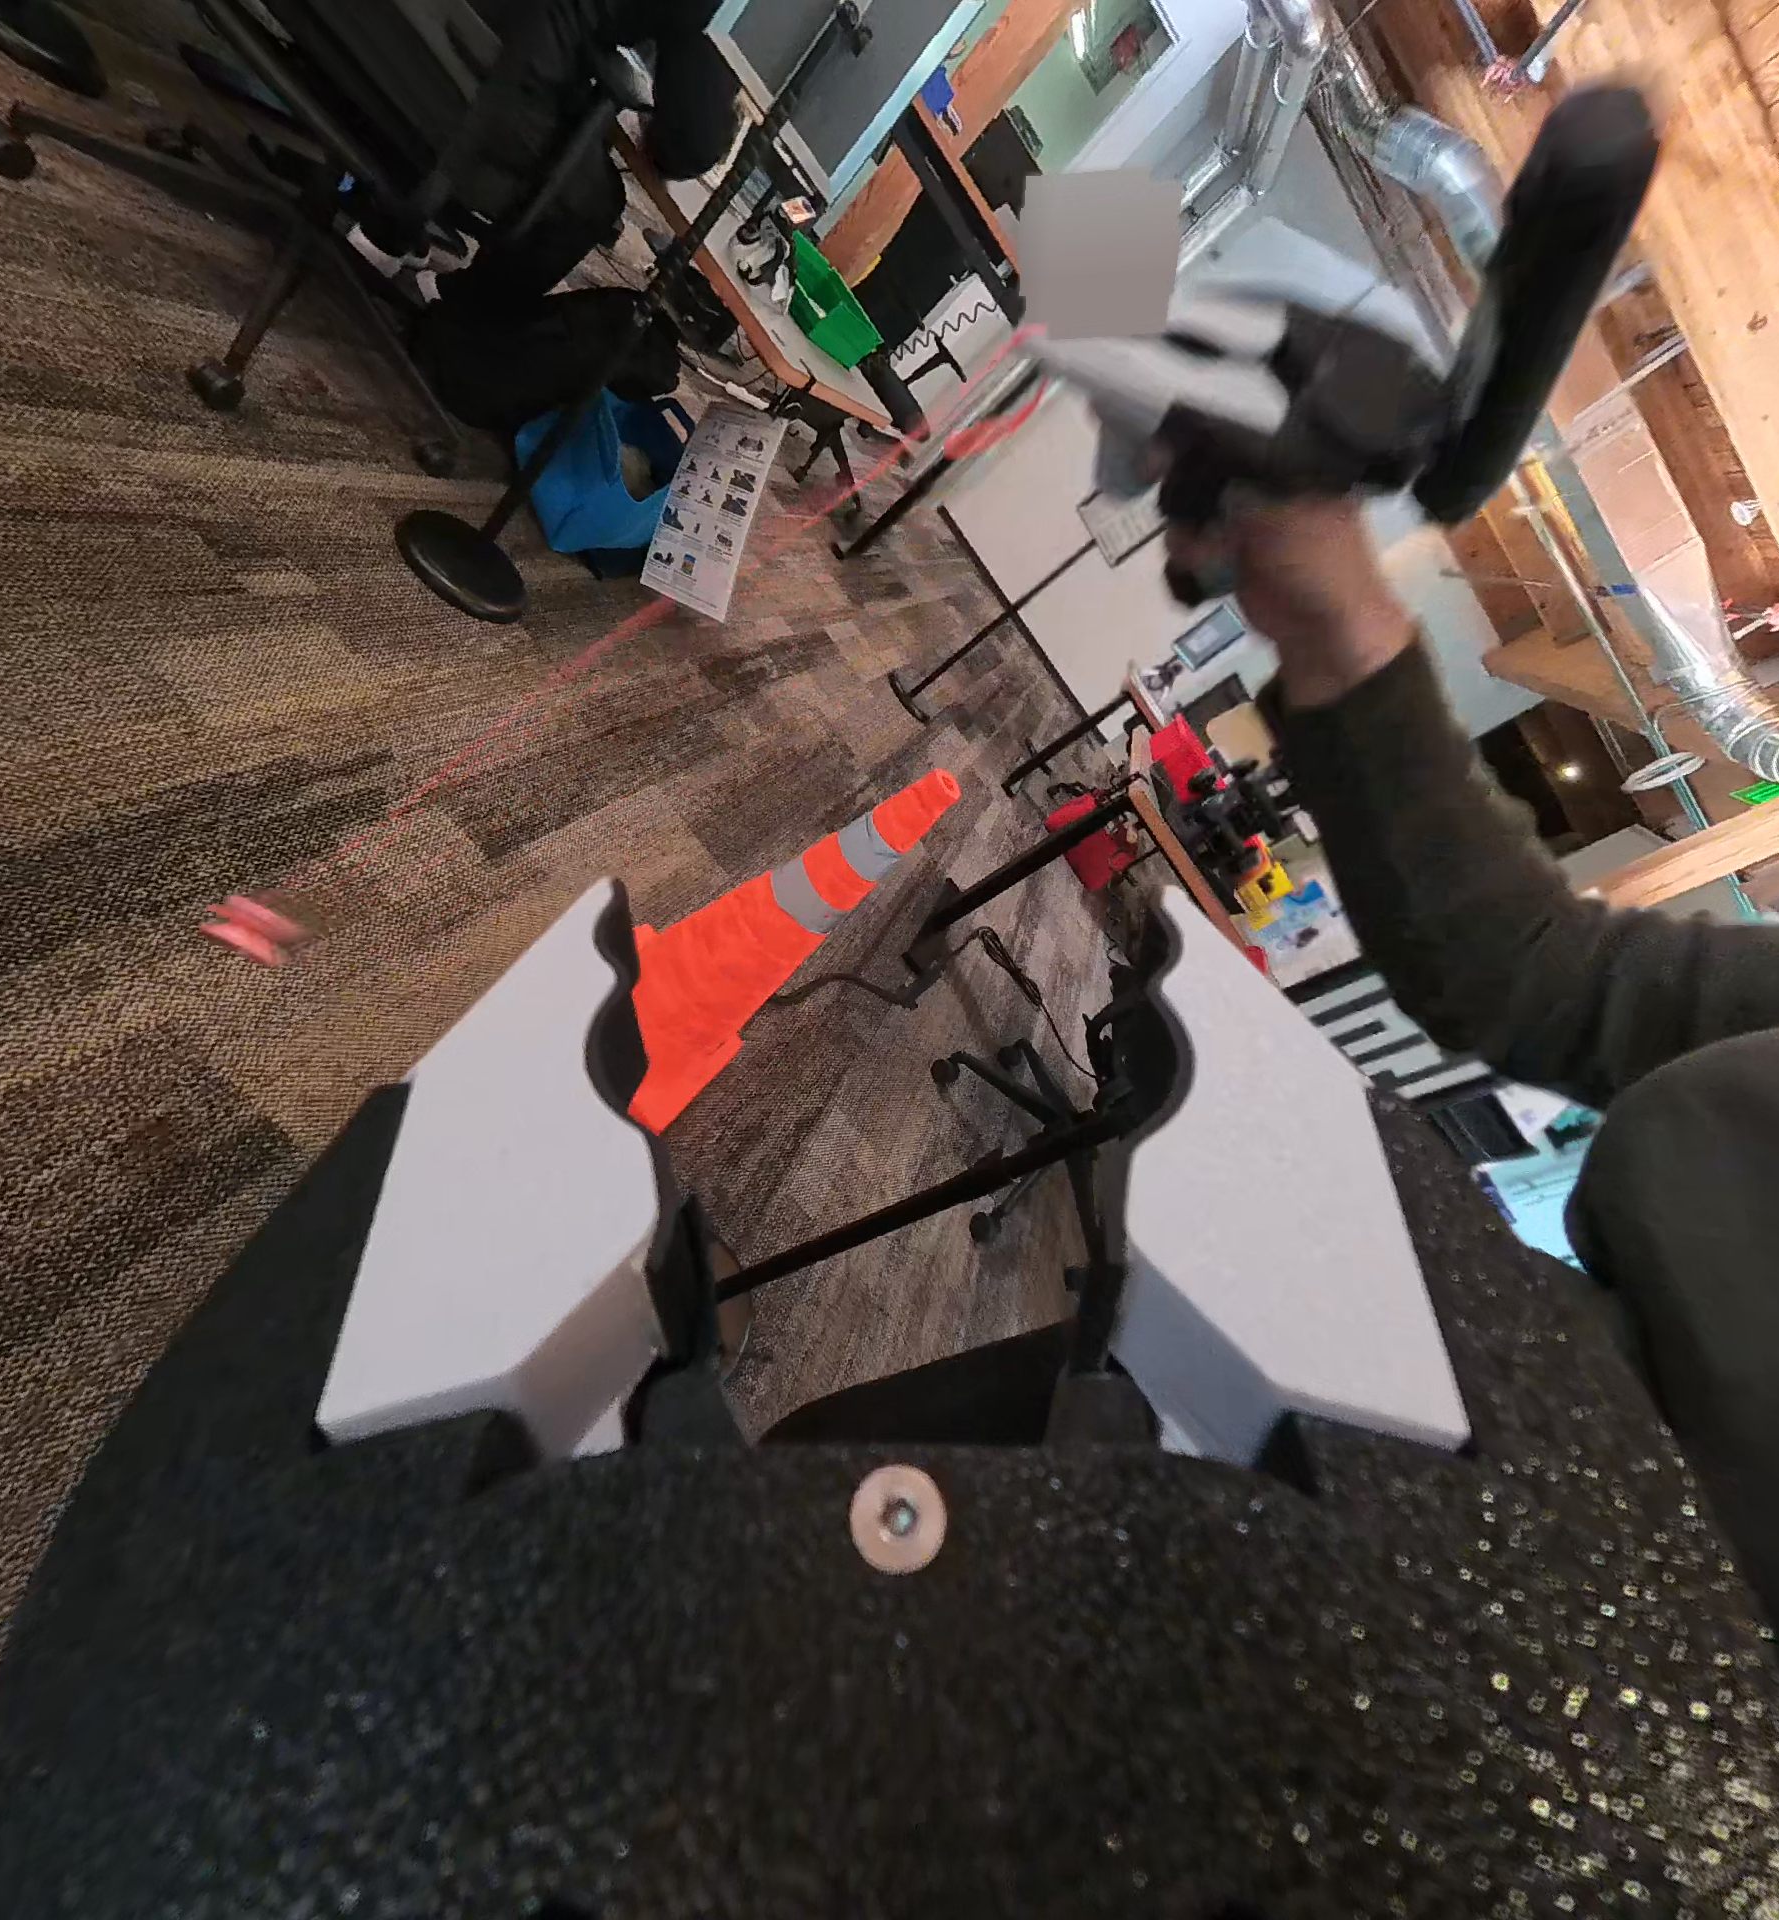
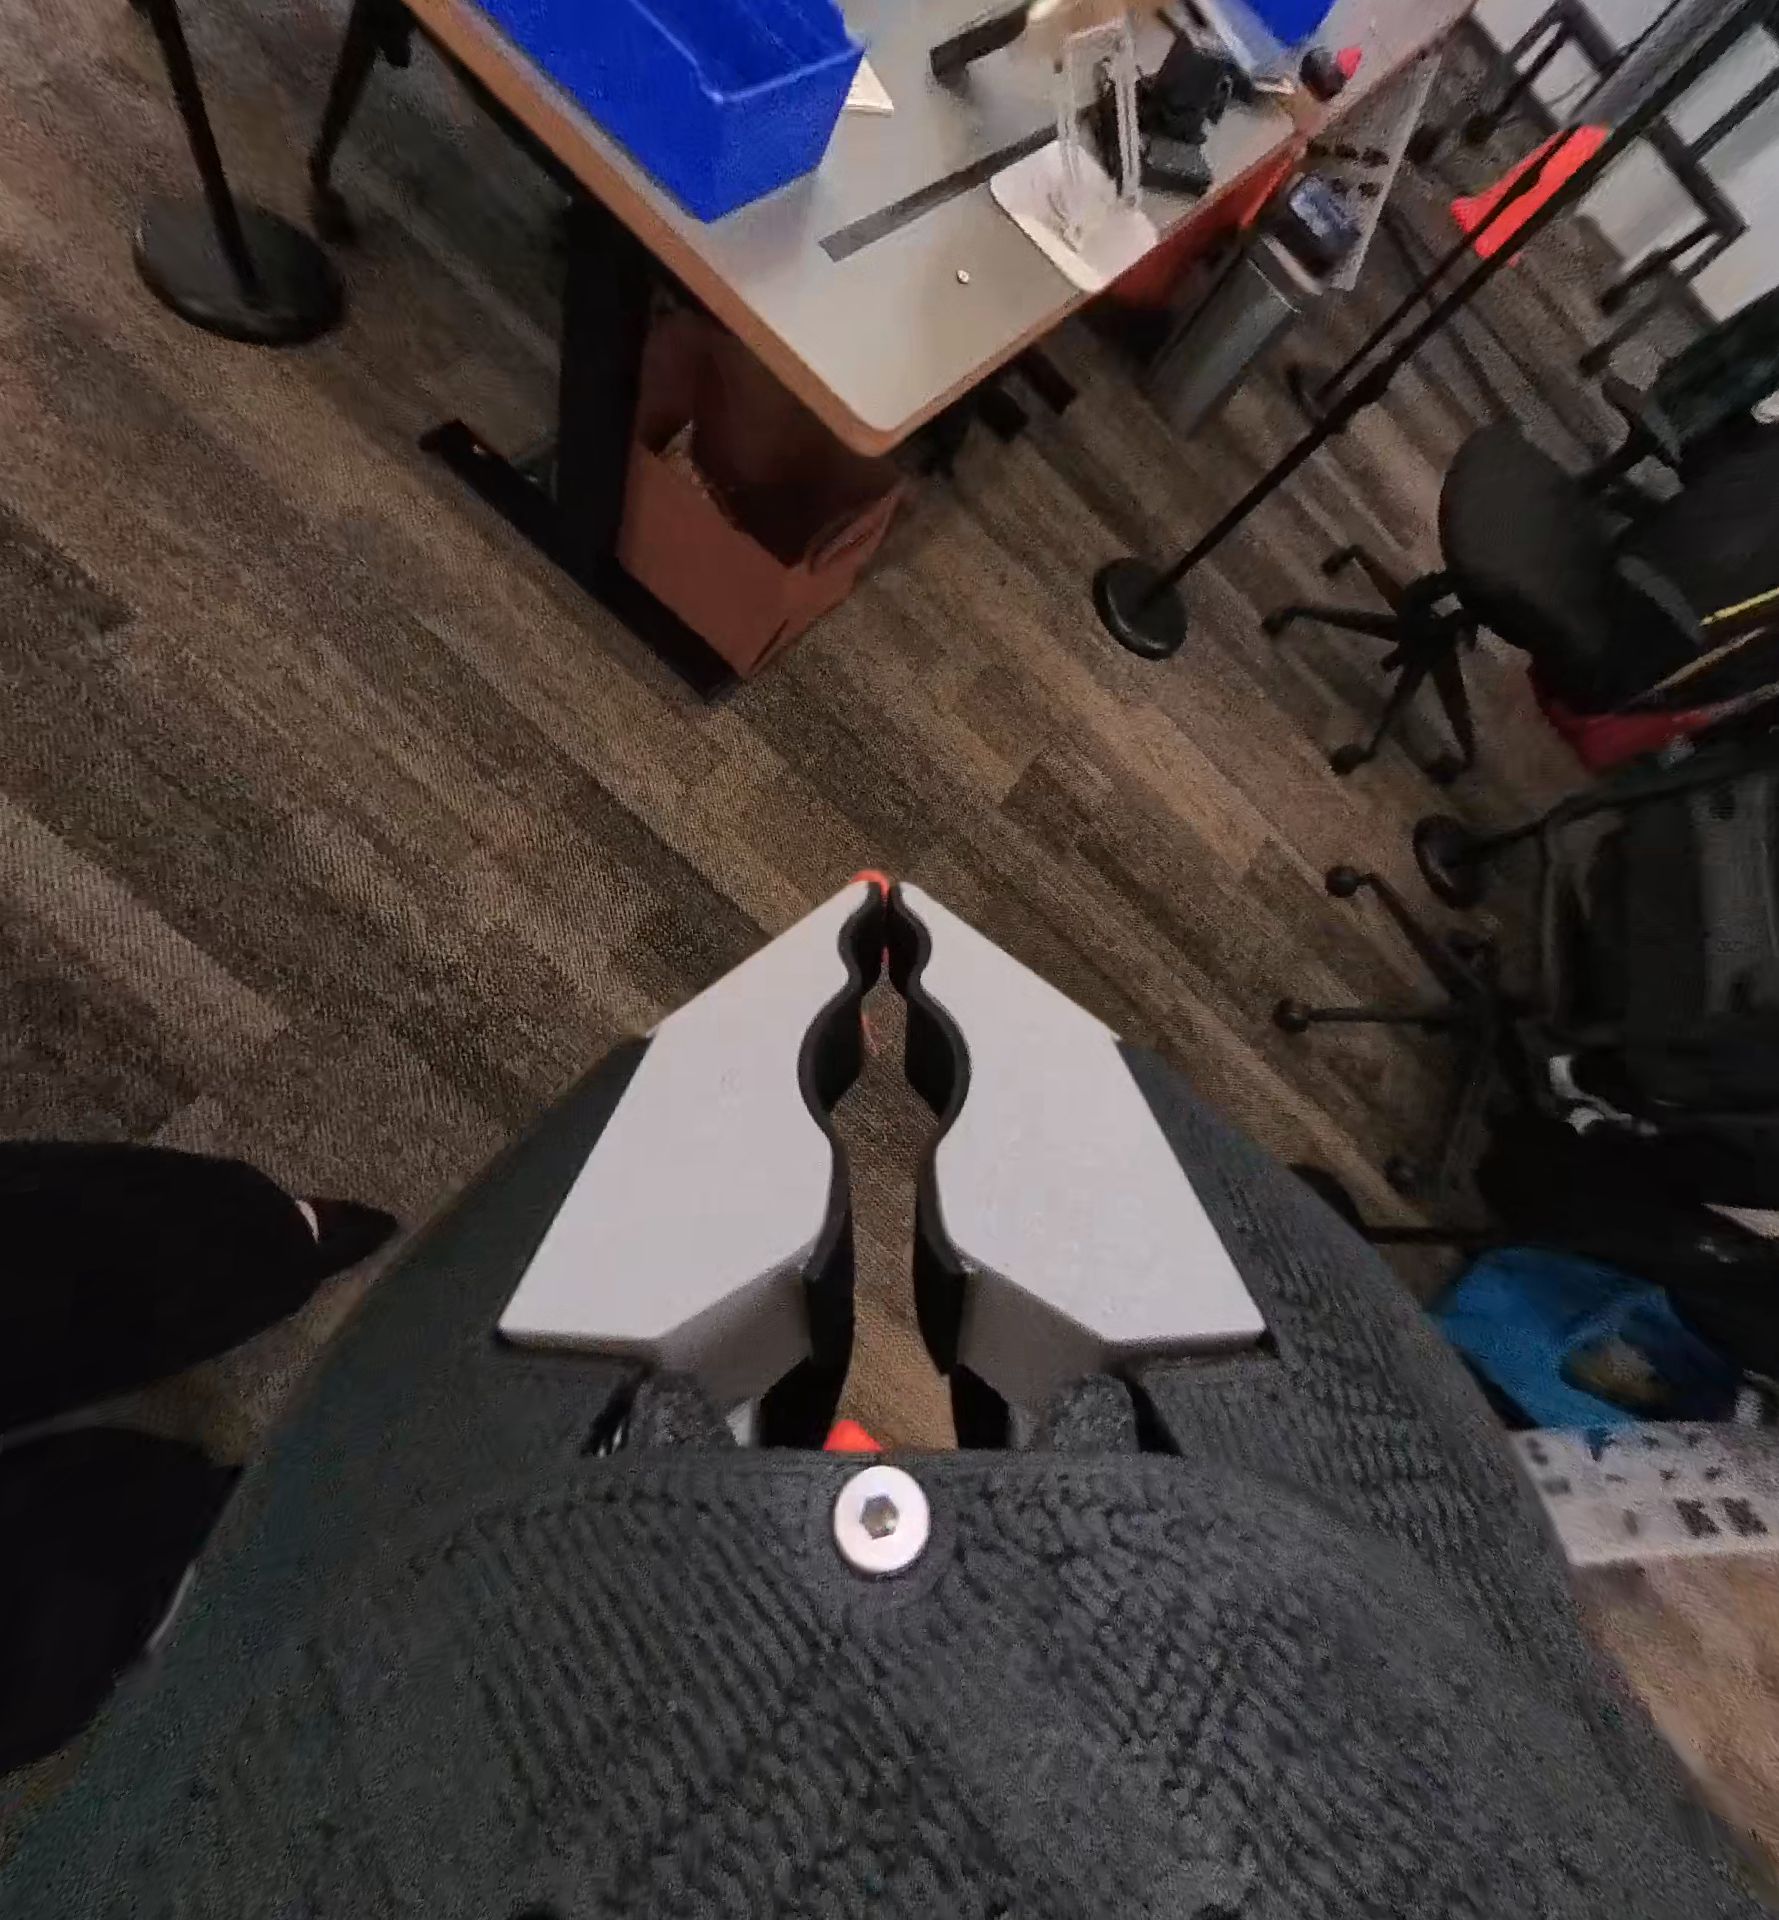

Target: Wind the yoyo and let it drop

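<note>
A red yoyo [image 1: 261, 925] hangs blurred in the air over the carpet at the left of the left wrist view. Its red string [image 1: 594, 665] runs up and right to the right gripper [image 1: 1046, 353], held by a person's hand at the upper right. My left gripper [image 1: 890, 914] is open and empty, its grey fingers [image 1: 511, 1164] wide apart. In the right wrist view my right gripper [image 2: 880, 894] is shut on the red string [image 2: 869, 883], which shows as a red speck at the fingertips. The yoyo does not show there.
An orange traffic cone [image 1: 781, 935] lies beyond the left fingers. Stanchion posts [image 1: 459, 566], office chairs [image 2: 1550, 582] and tables [image 2: 864, 301] with a blue bin [image 2: 698, 94] stand around. A cardboard box [image 2: 750, 561] sits under the table. A blue bag [image 1: 604, 478] lies on the carpet. Across from one pair of fingers to the other is roughly 25 centimetres.
</note>
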Tool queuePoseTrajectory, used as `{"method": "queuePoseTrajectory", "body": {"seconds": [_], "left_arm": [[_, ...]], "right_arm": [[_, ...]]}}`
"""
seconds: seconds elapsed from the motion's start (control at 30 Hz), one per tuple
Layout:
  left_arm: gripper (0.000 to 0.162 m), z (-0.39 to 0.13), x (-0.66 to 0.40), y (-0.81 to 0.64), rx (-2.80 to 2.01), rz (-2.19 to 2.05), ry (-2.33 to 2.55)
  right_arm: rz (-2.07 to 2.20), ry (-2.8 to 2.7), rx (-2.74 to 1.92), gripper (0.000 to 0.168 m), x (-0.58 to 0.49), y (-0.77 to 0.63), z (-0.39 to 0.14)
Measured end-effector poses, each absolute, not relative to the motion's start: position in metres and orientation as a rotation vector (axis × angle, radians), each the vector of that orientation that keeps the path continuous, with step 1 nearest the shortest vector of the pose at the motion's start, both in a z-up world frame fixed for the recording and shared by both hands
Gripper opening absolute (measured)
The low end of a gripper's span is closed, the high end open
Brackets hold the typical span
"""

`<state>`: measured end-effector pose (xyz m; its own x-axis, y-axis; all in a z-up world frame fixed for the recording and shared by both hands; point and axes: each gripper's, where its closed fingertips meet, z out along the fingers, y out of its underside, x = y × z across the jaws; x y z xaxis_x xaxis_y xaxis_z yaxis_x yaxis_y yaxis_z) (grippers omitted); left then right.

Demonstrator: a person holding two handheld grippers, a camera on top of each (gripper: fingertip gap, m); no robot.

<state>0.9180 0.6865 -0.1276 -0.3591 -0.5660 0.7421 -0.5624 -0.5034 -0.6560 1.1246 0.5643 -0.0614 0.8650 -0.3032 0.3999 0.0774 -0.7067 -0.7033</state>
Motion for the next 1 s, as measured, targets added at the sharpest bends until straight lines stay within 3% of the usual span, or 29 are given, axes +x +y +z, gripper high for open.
{"method": "queuePoseTrajectory", "body": {"seconds": [0.2, 0.23, 0.33, 0.4, 0.53, 0.6, 0.67, 0.8, 0.87, 1.0], "left_arm": [[0.095, -0.129, 0.919, 0.666, -1.754, -2.083, 1.634], [0.097, -0.13, 0.92, 0.662, -1.756, -2.074, 1.651], [0.1, -0.131, 0.927, 0.654, -1.734, -2.029, 1.662], [0.103, -0.125, 0.938, 0.649, -1.685, -2.019, 1.636], [0.116, -0.106, 0.965, 0.62, -1.409, -1.885, 1.628], [0.132, -0.106, 0.981, 0.592, -1.268, -1.749, 1.682], [0.151, -0.123, 0.999, 0.567, -1.183, -1.56, 1.783], [0.154, -0.181, 1.023, 0.526, -1.212, -1.495, 1.982], [0.148, -0.188, 1.027, 0.51, -1.197, -1.627, 1.978], [0.105, -0.241, 1.032, 0.489, -1.243, -1.59, 2.184]], "right_arm": [[-0.821, 0.004, -2.484, 0.0, 1.176, 0.565, 0.002], [-0.988, 0.029, -2.373, 0.0, 1.196, 0.566, 0.039], [-1.379, 0.115, -1.645, 0.0, 1.195, 0.556, 0.224], [-1.399, 0.114, -1.427, 0.0, 1.164, 0.543, 0.293], [-1.33, 0.042, -1.466, 0.0, 1.134, 0.555, 0.303], [-1.338, -0.007, -1.503, 0.0, 1.124, 0.562, 0.297], [-1.328, -0.026, -1.517, 0.0, 1.115, 0.565, 0.299], [-1.32, -0.053, -1.465, 0.0, 1.091, 0.564, 0.336], [-1.312, -0.076, -1.457, 0.0, 1.079, 0.563, 0.356], [-1.296, -0.128, -1.423, 0.0, 1.049, 0.561, 0.393]]}}
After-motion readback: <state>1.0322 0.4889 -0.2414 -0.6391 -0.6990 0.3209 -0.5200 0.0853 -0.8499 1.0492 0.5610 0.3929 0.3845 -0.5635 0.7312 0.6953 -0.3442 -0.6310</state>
